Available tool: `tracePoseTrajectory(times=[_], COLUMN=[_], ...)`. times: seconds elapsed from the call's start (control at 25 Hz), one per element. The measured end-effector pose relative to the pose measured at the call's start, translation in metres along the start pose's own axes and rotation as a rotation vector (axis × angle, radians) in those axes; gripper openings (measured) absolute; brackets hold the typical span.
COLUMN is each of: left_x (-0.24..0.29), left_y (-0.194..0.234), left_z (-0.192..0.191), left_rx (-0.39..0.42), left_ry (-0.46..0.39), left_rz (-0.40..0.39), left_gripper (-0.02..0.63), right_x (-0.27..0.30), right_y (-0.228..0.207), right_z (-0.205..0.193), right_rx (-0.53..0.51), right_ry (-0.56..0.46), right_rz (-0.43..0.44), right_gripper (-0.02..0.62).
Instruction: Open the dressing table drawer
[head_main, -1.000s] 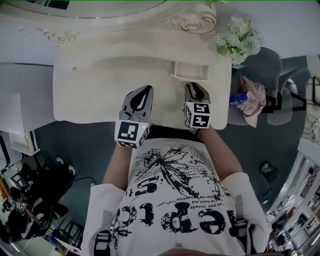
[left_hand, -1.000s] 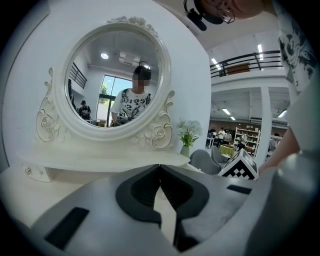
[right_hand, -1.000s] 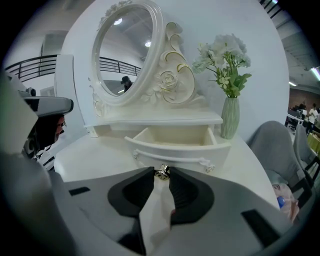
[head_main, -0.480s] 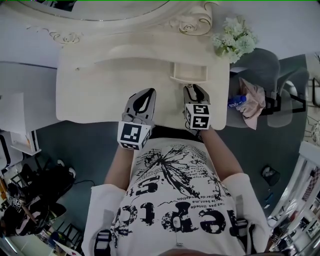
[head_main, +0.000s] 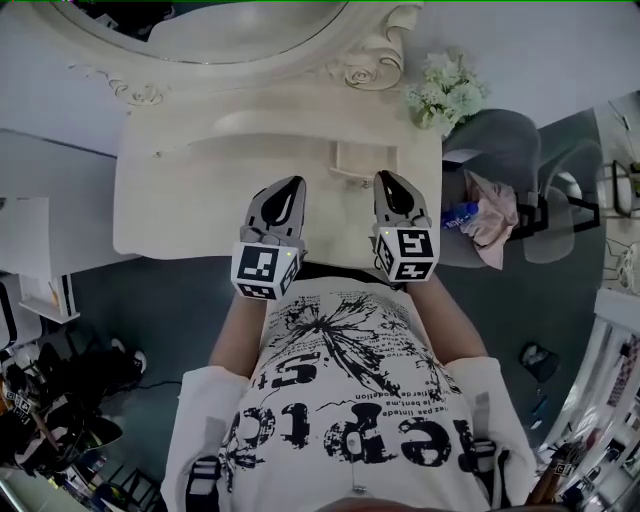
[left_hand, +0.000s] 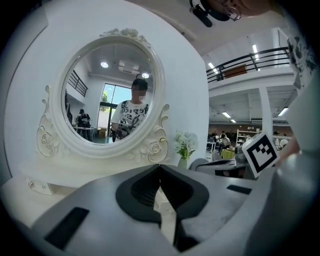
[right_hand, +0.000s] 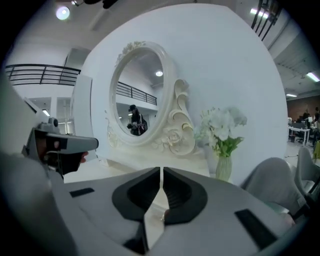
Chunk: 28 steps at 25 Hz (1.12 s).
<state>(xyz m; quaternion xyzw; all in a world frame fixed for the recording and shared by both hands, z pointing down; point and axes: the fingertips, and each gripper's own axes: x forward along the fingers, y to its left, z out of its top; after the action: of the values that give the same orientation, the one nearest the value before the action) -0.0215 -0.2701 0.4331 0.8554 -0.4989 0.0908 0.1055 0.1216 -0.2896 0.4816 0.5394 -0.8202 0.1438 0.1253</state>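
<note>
While hovering over table (head_main: 180, 200) just before part-open drawer (head_main: 358, 160), note right hand-held gripper (head_main: 388, 180) jaws just closing to narrow slit, empty; left hand-held gripper (head_main: 292, 184) pinched together, left of drawer.

Cream dressing table (head_main: 190, 205) with oval mirror (head_main: 250, 28)

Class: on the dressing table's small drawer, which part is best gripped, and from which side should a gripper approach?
The drawer is probably best taken by its front panel, approached from the person's side of the dressing table. It juts from the raised shelf toward that side, so the panel's top edge is exposed for pinching.
</note>
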Motion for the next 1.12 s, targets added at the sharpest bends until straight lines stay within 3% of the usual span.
tracePoseTrajectory(times=[0.36,0.64,1.12], left_x=[0.000,-0.007,-0.013], left_y=[-0.011,-0.012,-0.022], left_z=[0.036,0.046,0.059], left_rx=[0.051,0.064,0.072], left_ry=[-0.047,-0.050,-0.085], left_rz=[-0.017,0.027,0.022], left_gripper=[0.018,0.018,0.018], right_x=[-0.044,-0.059,-0.061], right_y=[-0.005,-0.009,-0.007], right_z=[0.082,0.087,0.083], right_rx=[-0.017,-0.076,-0.080], right_ry=[-0.253,-0.298,-0.286], right_rz=[0.002,0.001,0.037], right_gripper=[0.017,0.017,0.017])
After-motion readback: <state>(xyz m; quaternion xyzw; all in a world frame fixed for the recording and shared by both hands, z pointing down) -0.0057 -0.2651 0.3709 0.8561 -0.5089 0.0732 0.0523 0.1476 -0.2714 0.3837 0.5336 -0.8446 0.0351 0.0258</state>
